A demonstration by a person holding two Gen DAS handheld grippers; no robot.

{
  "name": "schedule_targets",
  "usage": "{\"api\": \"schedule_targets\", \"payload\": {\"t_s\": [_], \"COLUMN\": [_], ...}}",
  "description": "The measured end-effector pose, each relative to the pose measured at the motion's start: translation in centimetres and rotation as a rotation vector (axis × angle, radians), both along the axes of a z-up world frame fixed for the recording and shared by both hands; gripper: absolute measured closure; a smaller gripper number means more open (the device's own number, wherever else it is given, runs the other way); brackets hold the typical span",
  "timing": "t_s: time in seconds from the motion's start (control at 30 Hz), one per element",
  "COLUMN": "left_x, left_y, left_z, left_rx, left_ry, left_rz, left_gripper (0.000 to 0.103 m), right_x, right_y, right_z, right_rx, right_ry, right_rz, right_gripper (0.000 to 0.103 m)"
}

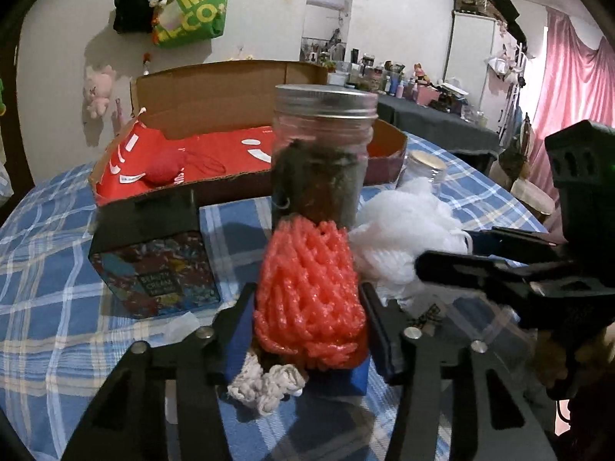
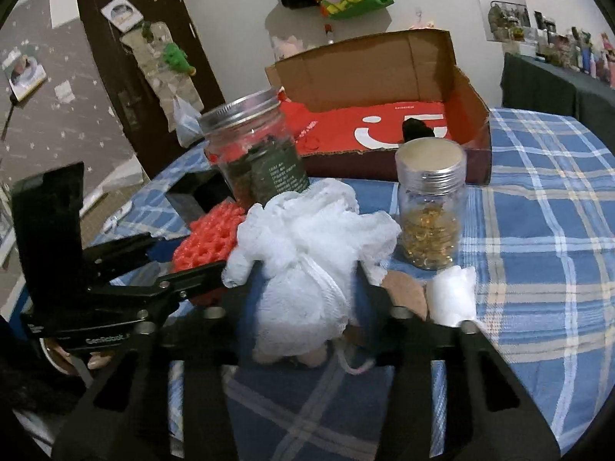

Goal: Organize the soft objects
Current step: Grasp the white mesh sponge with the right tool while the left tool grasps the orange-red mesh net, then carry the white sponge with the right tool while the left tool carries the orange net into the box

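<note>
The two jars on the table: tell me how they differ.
The big jar stands taller and wider than the small jar. The big jar holds dark stuff and carries a green label; the small jar holds golden beads, unlabelled. The big jar stands behind the red foam net; the small jar stands right of the white mesh pouf. Both are clear, upright, with metal screw lids on.

Left wrist view: set low over the bench [image 1: 57,269], looking forward along the left tongs [image 1: 307,307] toward the back wall, very close to the red mesh sponge [image 1: 307,296] and tall jar [image 1: 323,146]. Right tongs [image 1: 480,265] entering from the right edge.

Right wrist view: likewise low and near, facing forward and slightly leftward past the white mesh puff [image 2: 307,253]. Left tongs [image 2: 153,269] seen at left.

Shared by both: tall jar [image 2: 253,150], red mesh sponge [image 2: 207,242], white mesh puff [image 1: 403,238], small jar [image 2: 430,207], cardboard box [image 2: 384,77], green bag [image 1: 192,7].
</note>
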State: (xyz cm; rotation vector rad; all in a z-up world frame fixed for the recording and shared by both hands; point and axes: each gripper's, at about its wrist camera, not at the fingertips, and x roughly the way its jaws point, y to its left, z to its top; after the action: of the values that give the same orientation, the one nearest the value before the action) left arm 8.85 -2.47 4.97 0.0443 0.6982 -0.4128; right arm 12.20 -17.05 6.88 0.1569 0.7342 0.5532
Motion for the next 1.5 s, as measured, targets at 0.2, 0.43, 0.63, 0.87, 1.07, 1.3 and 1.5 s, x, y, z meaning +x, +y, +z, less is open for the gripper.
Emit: {"api": "schedule_targets", "payload": {"t_s": [0.2, 0.43, 0.63, 0.87, 1.07, 1.3, 1.5], "left_x": [-0.8, -1.7, -2.4, -2.8, -2.8, -2.8, -2.4], "left_y": [0.5, 0.7, 1.4, 2.2, 3.4, 4.9, 5.5], "left_z": [0.4, 1.5, 2.3, 2.9, 3.1, 4.9, 6.7], "left_rx": [-0.02, -0.029, -0.038, -0.028, -0.022, -0.017, -0.016], "left_ry": [-0.012, -0.042, -0.063, -0.071, -0.07, -0.124, -0.17], "left_rz": [-0.004, -0.01, -0.006, 0.019, 0.059, 0.089, 0.097], "left_gripper": [0.057, 0.057, 0.057, 0.057, 0.057, 0.057, 0.057], "right_x": [-1.2, -2.5, -3.2, -3.9, -4.4, -4.6, -3.9], "right_y": [-0.3, -0.5, -0.6, -1.2, -1.9, -2.7, -3.2], "right_z": [0.4, 1.6, 2.5, 3.2, 3.8, 5.6, 7.7], "right_rx": [0.003, 0.004, 0.008, 0.0, 0.007, 0.012, 0.009], "right_ry": [-0.034, -0.079, -0.104, -0.129, -0.14, -0.182, -0.231], "right_rz": [-0.035, -0.066, -0.072, -0.093, -0.119, -0.139, -0.146], "right_gripper": [0.084, 0.088, 0.09, 0.09, 0.09, 0.09, 0.09]}}
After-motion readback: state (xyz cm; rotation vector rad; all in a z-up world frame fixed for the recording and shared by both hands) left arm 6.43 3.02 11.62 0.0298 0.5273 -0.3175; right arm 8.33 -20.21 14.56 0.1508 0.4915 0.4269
